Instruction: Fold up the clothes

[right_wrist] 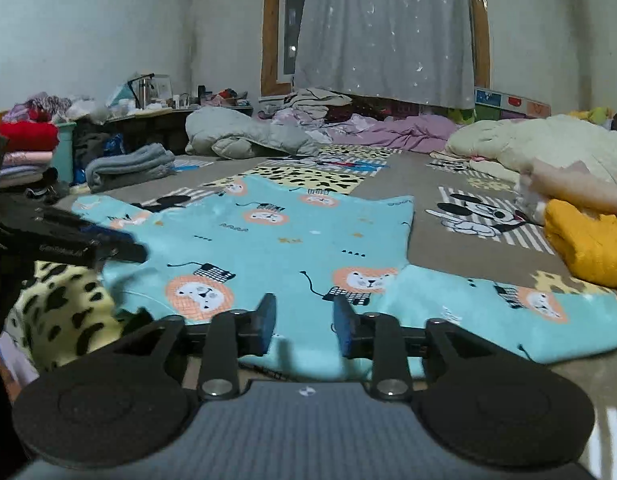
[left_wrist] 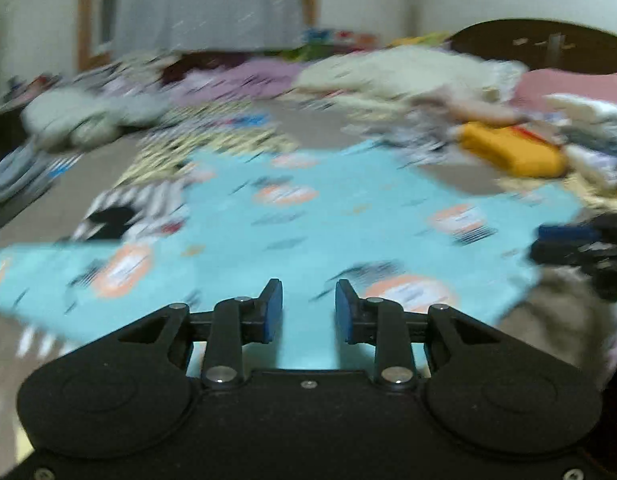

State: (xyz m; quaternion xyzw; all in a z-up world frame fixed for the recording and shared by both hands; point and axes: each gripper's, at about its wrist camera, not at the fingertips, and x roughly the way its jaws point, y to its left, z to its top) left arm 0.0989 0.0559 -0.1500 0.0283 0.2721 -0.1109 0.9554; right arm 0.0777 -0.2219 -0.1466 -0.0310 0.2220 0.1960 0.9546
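On the patterned bed cover, one light blue garment printed with orange lions is lying spread flat, taking up the middle of both views; in the right wrist view one sleeve is stretching out to the right. Two tongs are in play. The left tongs are hovering low over the near edge of the blue garment, pointing forward across it, with their two blue pads standing apart and nothing between them; this view is blurring heavily. The right tongs are sitting just as low at the near hem, level and aimed toward the curtain, jaws likewise parted and empty. Each tool is showing in the other's view as a dark shape at the garment's side edge: the left tongs at the left of the right wrist view, the right tongs at the right of the left wrist view. One folded yellow garment is resting to the right, well apart from the blue one. One cream quilt is lying behind it, one grey quilt is bunching at the far left, and one folded grey towel is sitting near it.
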